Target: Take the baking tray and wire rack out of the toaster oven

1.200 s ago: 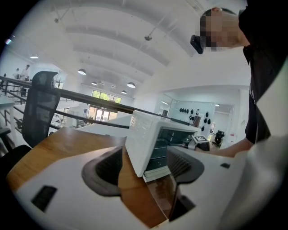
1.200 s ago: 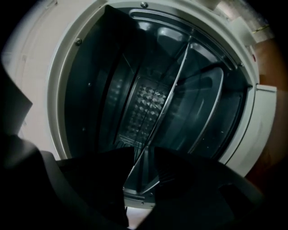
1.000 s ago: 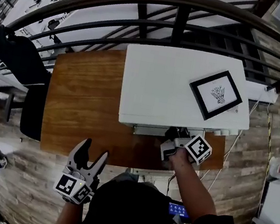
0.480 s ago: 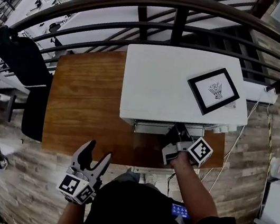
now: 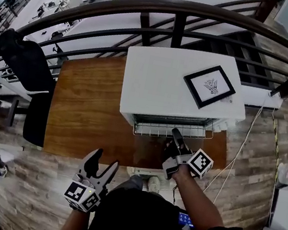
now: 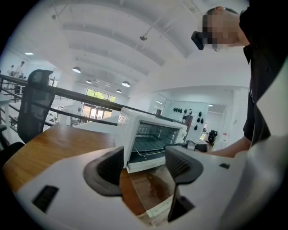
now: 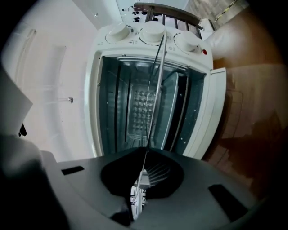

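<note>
At the lower left of the head view, the left claw (image 5: 103, 160) hovers near the front edge of the wooden surface (image 5: 86, 112), its 2 jaws spread wide with nothing between them. At frame centre the white toaster oven (image 5: 166, 82) stands with its door dropped open, and the wire rack (image 5: 169, 128) sticks partway out of its mouth. Just right of centre, the right claw (image 5: 175, 138) is clamped on the rack's front edge. In the right gripper view the rack shows edge-on as 1 thin line.
</note>
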Demonstrator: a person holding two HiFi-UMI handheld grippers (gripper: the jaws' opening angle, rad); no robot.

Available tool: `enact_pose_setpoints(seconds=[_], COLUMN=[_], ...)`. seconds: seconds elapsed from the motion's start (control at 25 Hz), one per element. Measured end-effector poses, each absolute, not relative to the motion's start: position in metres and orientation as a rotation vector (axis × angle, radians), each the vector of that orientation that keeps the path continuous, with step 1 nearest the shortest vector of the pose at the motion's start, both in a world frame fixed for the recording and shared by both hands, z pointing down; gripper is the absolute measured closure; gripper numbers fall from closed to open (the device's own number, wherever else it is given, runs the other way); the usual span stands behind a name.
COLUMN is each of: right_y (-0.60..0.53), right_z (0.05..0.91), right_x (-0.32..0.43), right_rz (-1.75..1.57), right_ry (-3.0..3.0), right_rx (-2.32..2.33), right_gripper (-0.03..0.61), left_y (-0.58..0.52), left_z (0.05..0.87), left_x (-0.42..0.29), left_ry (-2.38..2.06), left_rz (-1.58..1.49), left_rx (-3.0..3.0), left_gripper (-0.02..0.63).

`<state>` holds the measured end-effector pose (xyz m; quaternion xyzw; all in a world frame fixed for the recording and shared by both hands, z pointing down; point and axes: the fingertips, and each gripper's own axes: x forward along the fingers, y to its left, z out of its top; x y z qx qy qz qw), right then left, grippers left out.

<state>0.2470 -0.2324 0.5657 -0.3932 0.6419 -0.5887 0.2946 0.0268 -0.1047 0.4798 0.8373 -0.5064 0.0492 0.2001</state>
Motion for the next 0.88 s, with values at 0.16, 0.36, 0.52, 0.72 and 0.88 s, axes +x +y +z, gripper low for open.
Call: enact_pose_setpoints(seconds=[0.16, 0.36, 0.52, 0.72, 0.88], right_y=[-0.217, -0.198, -0.188, -0.168, -0.152], right_z=[0.567, 0.565, 0.564, 0.559, 0.557], right_x=[0.250, 0.254, 0.254, 0.252, 0.254], right_rz=[-1.583, -1.604, -1.600, -1.632, -1.665], right_ry=[1.702, 1.723, 1.742, 1.750, 1.745], right_rx=[-1.036, -1.019, -0.999, -0.958, -0.927], right_gripper=[0.580, 0.581, 0.581, 0.580, 0.581], left_y=[-0.094, -0.088, -0.091, -0.092, -0.088], left_z=[0.474, 0.473, 0.475, 0.476, 0.481], left_x=[0.035, 0.044, 0.052, 0.065, 0.074], left_ry=[-1.408, -1.415, -1.405, -1.387, -1.372], left_rz=[0.132, 0.105, 0.094, 0.060, 0.058], left_rx=[2.357, 2.365, 2.382, 2.372, 2.369], left_gripper=[0.321, 0.324, 0.325, 0.325, 0.325])
